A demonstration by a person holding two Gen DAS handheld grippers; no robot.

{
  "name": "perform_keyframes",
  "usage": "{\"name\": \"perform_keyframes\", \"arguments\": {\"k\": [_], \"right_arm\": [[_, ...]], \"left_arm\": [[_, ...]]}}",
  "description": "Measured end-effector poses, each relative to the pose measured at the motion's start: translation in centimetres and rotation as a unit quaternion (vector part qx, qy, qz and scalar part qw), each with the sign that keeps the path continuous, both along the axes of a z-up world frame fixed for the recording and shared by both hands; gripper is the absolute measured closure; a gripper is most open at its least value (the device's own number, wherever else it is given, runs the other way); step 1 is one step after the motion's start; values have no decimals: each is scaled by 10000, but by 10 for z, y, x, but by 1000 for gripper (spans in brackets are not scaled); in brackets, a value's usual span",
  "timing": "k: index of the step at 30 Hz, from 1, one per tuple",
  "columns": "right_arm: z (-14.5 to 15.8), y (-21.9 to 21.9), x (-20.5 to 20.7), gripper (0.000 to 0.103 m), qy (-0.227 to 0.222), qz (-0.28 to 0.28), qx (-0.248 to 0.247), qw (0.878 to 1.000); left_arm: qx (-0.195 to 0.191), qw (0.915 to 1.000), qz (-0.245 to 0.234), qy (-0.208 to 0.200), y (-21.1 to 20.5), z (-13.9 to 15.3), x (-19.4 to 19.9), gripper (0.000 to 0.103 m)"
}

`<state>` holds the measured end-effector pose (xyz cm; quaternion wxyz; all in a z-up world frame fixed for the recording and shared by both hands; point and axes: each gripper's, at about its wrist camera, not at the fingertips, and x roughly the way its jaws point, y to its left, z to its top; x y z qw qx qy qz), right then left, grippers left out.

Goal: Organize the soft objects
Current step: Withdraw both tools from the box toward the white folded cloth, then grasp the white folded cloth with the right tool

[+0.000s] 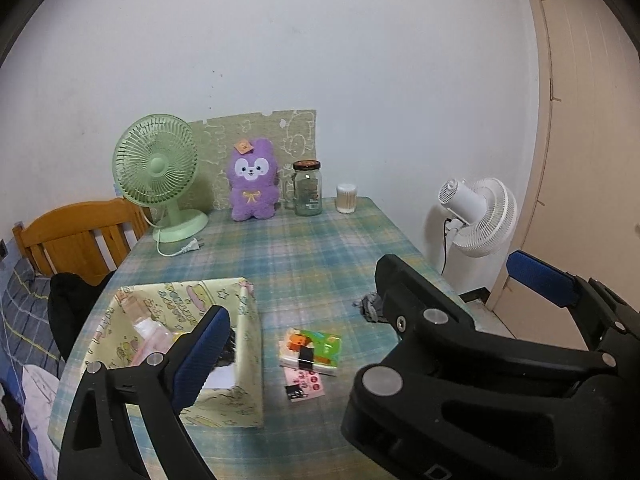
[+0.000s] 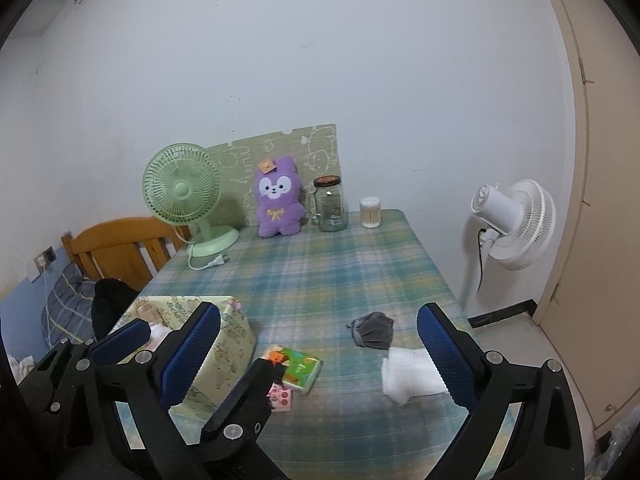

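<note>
A yellow patterned box (image 1: 240, 364) (image 2: 224, 340) stands at the table's near left with soft packs inside. A green tissue pack (image 1: 316, 346) (image 2: 298, 368) and a pink pack (image 1: 306, 384) (image 2: 282, 398) lie right of it. A grey crumpled cloth (image 2: 372, 330) (image 1: 370, 306) and a folded white cloth (image 2: 408, 374) lie at the near right. A purple plush (image 1: 252, 180) (image 2: 278, 198) sits at the back. My left gripper (image 1: 364, 308) is open and empty above the packs. My right gripper (image 2: 320, 344) is open and empty above the packs and cloths.
A green desk fan (image 1: 160, 176) (image 2: 186, 196), a glass jar (image 1: 307, 188) (image 2: 330, 204) and a cotton swab tub (image 1: 346, 199) (image 2: 370, 213) stand along the back edge. A white floor fan (image 2: 516, 224) stands right of the table. A wooden bed frame (image 1: 80, 232) is at left.
</note>
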<state>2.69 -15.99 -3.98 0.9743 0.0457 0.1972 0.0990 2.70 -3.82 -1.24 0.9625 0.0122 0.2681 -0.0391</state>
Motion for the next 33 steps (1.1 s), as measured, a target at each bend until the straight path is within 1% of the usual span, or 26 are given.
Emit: {"name": "perform_keyframes", "arguments": {"k": [10, 15, 20, 27, 33], "right_arm": [[-23, -27, 11, 2, 76, -5, 64, 10000], [-36, -36, 20, 2, 208, -80, 35, 9997], [-51, -46, 30, 2, 392, -223, 113, 9989], [-78, -57, 47, 2, 716, -388, 61, 9967], [-95, -62, 61, 2, 934, -452, 27, 9946]], "left_arm": [[19, 9999, -114, 90, -24, -21, 10, 4], [-76, 9995, -175, 266, -34, -36, 20, 4], [-133, 9987, -193, 462, -43, -52, 30, 4], [-45, 9974, -198, 690, -56, -76, 43, 4], [-26, 9960, -198, 873, -60, -93, 54, 4]]}}
